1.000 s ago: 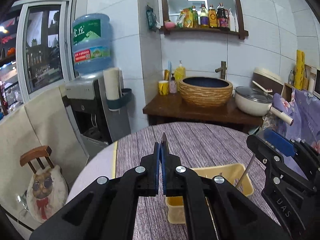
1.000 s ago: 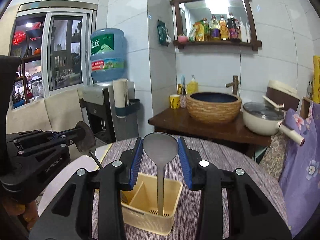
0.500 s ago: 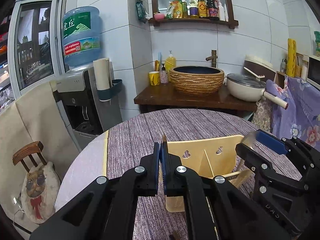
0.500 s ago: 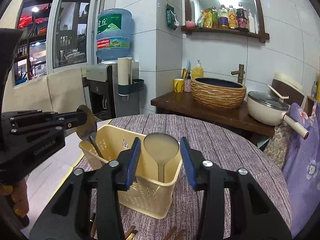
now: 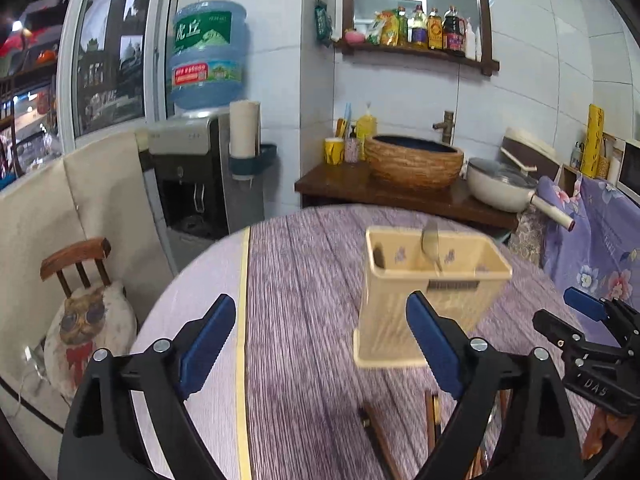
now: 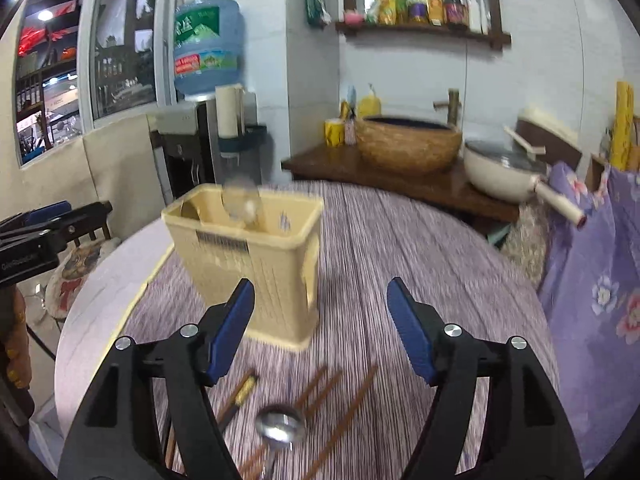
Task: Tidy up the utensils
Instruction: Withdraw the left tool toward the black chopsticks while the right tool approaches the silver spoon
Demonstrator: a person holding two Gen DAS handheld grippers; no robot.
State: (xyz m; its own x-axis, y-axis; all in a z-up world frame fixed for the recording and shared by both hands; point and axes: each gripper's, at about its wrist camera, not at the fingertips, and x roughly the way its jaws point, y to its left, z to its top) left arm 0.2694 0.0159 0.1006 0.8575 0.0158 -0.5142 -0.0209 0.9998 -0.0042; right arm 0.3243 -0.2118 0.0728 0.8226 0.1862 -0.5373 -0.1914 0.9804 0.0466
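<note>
Both the left gripper and right gripper are opening, empty; the yellow basket stands at eleven o'clock from the right one.

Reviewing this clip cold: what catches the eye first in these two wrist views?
The cream utensil caddy stands mid-table on the purple striped cloth, with a spoon poking out of it. Nearer the camera, loose chopsticks and a metal spoon lie on the cloth. Both the left gripper and the right gripper are opening, with nothing between their blue pads.
</note>
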